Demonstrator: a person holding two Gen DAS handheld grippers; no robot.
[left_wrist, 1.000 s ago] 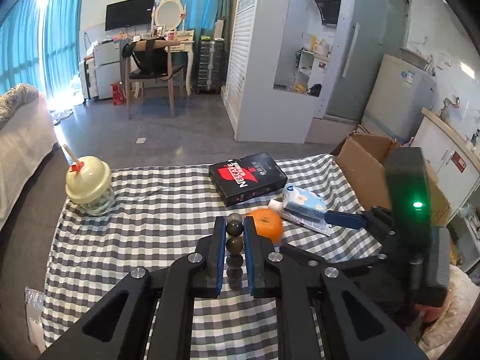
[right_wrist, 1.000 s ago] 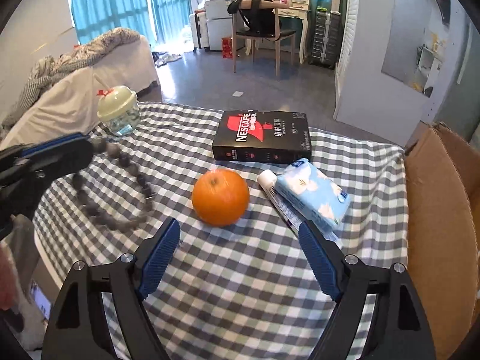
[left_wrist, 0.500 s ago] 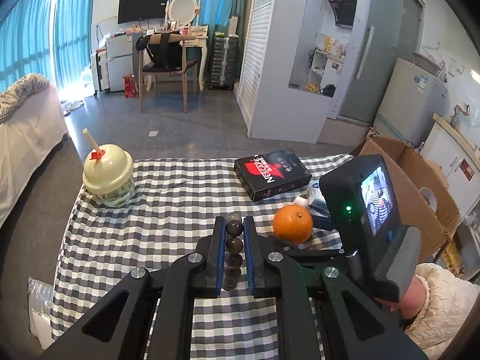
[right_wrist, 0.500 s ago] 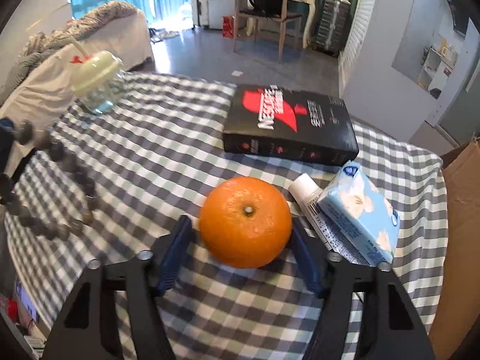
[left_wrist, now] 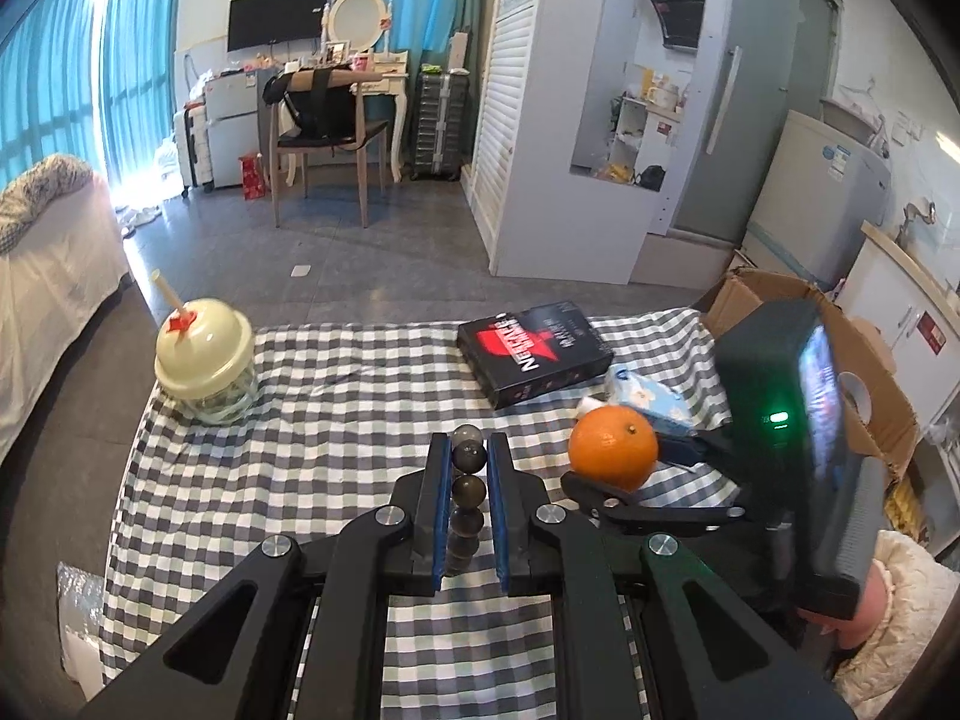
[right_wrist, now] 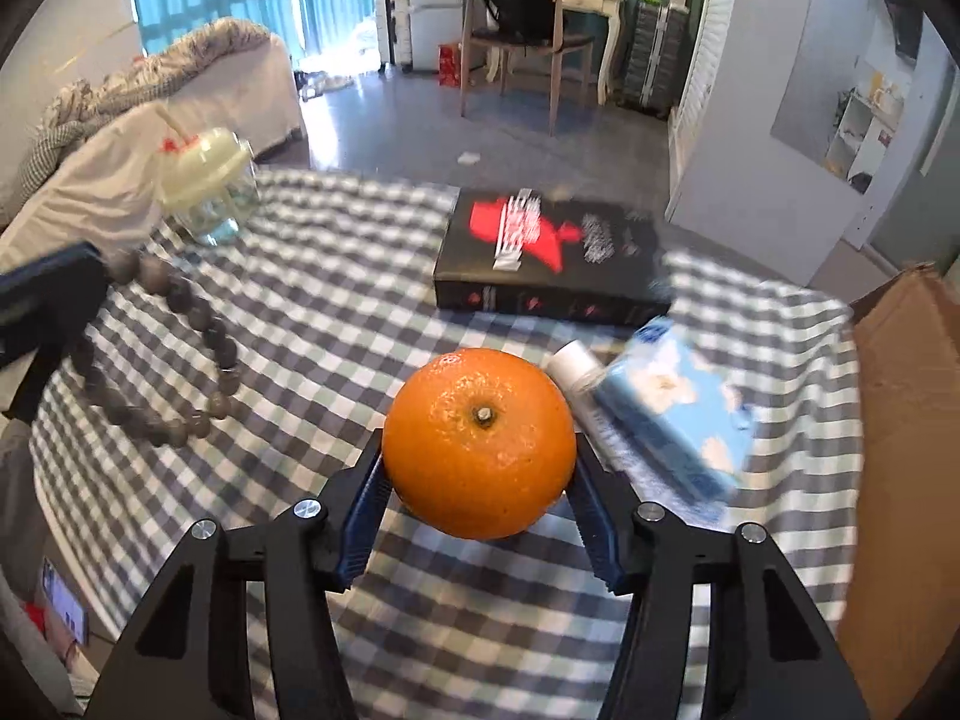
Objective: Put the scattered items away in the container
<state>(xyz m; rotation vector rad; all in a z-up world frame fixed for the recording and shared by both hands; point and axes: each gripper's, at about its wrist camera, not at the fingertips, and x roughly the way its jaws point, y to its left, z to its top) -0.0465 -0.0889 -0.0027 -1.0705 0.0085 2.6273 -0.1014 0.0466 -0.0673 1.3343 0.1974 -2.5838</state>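
My left gripper [left_wrist: 468, 456] is shut on a string of dark beads [left_wrist: 468, 489] and holds it above the checked tablecloth [left_wrist: 336, 420]; the loop hangs down in the right wrist view [right_wrist: 180, 360]. My right gripper [right_wrist: 477, 450] is shut on an orange [right_wrist: 478, 441], lifted off the cloth; the orange also shows in the left wrist view [left_wrist: 613, 449]. The cardboard box [left_wrist: 864, 384] stands open at the table's right edge [right_wrist: 906, 420].
On the cloth lie a black Nescafe box [right_wrist: 552, 258], a blue tissue pack [right_wrist: 678, 408] over a white tube [right_wrist: 573, 363], and a lidded cup with a straw [left_wrist: 204, 366] at the far left. A bed [right_wrist: 168, 102] stands left of the table.
My right gripper moved in on the orange, shut on it and lifted it. My left gripper kept hold of the beads and rose a little.
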